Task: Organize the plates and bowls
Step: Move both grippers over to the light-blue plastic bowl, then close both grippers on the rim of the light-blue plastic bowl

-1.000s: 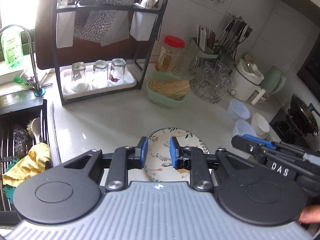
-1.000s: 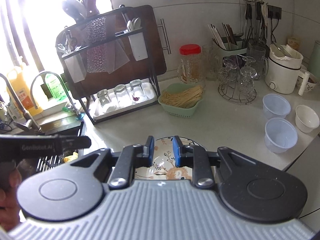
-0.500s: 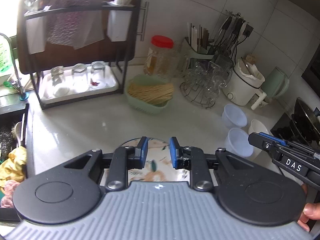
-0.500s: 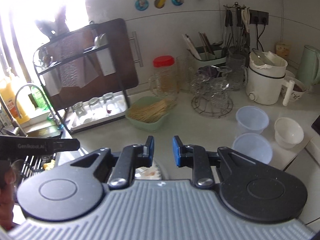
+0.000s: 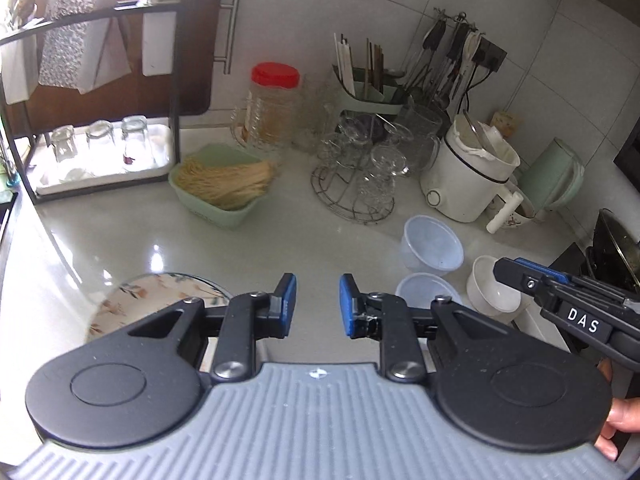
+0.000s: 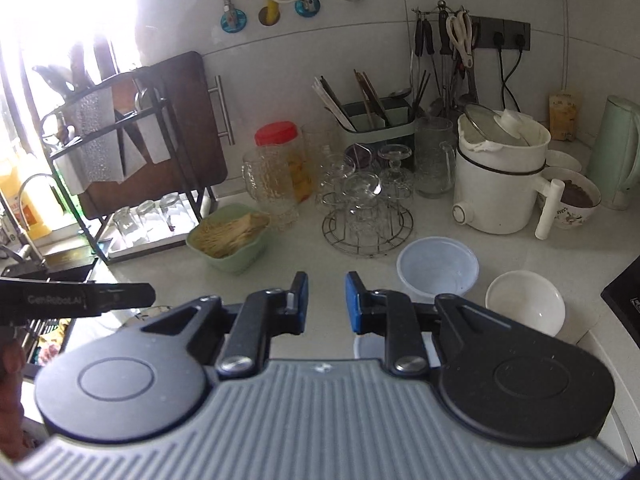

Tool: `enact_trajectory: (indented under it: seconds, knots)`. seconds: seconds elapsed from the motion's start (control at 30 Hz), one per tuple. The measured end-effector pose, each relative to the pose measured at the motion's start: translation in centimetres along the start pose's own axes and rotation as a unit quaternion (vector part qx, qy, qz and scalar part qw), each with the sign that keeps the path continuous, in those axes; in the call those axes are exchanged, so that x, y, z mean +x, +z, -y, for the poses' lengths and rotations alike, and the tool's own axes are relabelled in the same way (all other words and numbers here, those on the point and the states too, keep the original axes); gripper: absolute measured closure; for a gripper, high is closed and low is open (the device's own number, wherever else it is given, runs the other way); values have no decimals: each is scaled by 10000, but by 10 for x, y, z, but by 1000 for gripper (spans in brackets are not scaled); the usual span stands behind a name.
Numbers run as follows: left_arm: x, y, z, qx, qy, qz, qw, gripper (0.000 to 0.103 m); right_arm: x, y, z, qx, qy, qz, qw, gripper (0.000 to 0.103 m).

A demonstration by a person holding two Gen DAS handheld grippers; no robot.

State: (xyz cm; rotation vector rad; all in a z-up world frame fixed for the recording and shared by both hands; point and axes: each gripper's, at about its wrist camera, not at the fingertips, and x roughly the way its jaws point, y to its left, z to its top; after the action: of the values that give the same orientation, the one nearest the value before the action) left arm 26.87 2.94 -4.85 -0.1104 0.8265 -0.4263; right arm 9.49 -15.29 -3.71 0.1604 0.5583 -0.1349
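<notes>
Holding both tools above the counter, nothing gripped: my left gripper (image 5: 316, 300) has its blue pads parted over bare counter at lower centre of its view, and my right gripper (image 6: 326, 300) shows the same small empty gap.

Task items, by position:
- Floral plate (image 5: 136, 300), lower left of the left view, flat on the counter and half hidden under my left tool. Probably the base for stacking.
- Clear plastic bowl (image 6: 438, 270), right of centre in the right view, upright, seemingly empty.
- Second clear plastic bowl (image 5: 424, 290), just below the first in the left view, partly behind my fingers.
- White bowl (image 6: 526, 308), lower right, upright, empty, just beside the clear ones. My right tool points nearest this cluster, so I judge these bowls the next pick.

Other containers:
- Green basket (image 5: 220, 190), centre left, holding a bundle of pale sticks or dry noodles; I cannot tell which.
- Red-lidded jar (image 6: 280, 164), centre, yellowish contents.
- Wire rack (image 6: 366, 216), glasses inverted on it, likely to drain.
- Black shelf tray (image 5: 100, 160), left, three glasses upside down.
- White cooker pot (image 6: 500, 184), right, lid tilted in its mouth.
- Patterned bowl (image 6: 576, 204) behind the pot's handle, something dark inside.
</notes>
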Motion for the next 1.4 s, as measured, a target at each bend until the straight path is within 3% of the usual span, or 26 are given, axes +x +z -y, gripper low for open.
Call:
enact_trajectory:
  seconds: [0.1, 0.33, 0.43, 0.47, 0.53, 0.57, 0.73, 1.0, 1.13, 1.27, 1.4]
  knots:
    - [22, -13, 13, -140, -9, -150, 9998, 77, 3, -5, 17, 18, 21, -49, 10000, 79]
    - [58, -37, 37, 51, 38, -478, 9988, 77, 14, -17, 57, -22, -126, -179, 9998, 79]
    - [72, -45, 41, -53, -22, -666, 9978, 65, 20, -24, 70, 73, -126, -298, 9995, 79]
    - [76, -47, 42, -79, -44, -722, 9973, 59, 22, -27, 73, 96, -167, -350, 9992, 76]
    - [84, -50, 45, -90, -44, -794, 9968, 57, 26, -32, 80, 156, -247, -427, 9987, 59]
    - [88, -51, 47, -89, -56, -845, 9964, 56, 26, -33, 84, 213, -252, -429, 9985, 57]
    - [105, -53, 54, -223, -377, -953, 9945, 55, 30, -35, 104, 345, -125, -400, 9985, 57]
    - [141, -53, 68, -388, -821, -1168, 9890, 55, 61, -46, 131, 721, -117, -714, 9948, 58]
    - [158, -51, 72, -384, -857, -1268, 9875, 56, 74, -55, 134, 765, -82, -840, 9935, 60]
    - [173, -45, 66, -753, -1012, -1448, 9814, 56, 87, -62, 132, 838, -31, -931, 9921, 66]
    - [187, -39, 62, -865, -899, -1564, 9798, 56, 96, -63, 132, 1049, -35, -985, 9896, 66]
